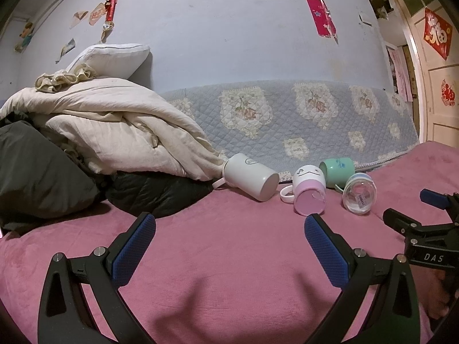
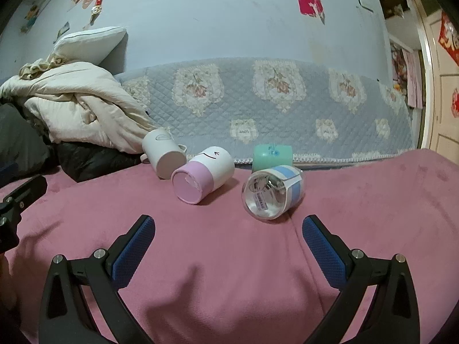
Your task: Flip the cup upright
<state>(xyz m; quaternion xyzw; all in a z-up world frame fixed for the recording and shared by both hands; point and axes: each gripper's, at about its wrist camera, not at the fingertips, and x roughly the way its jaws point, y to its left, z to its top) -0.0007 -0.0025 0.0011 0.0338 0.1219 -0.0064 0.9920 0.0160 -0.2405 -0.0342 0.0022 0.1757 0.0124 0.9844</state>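
Pink blanket bears glass cup (label legible).

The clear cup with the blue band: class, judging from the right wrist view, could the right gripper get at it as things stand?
Probably yes. The clear cup lies on its side just ahead of the open right gripper, with only bare pink blanket between them. The pink and white mug lies apart, to the left.

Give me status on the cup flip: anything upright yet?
Nothing done: the white cup, pink-and-white mug, green cup and clear cup all lie on their sides on the pink blanket. Left gripper and right gripper are open, empty. Every flip remains.
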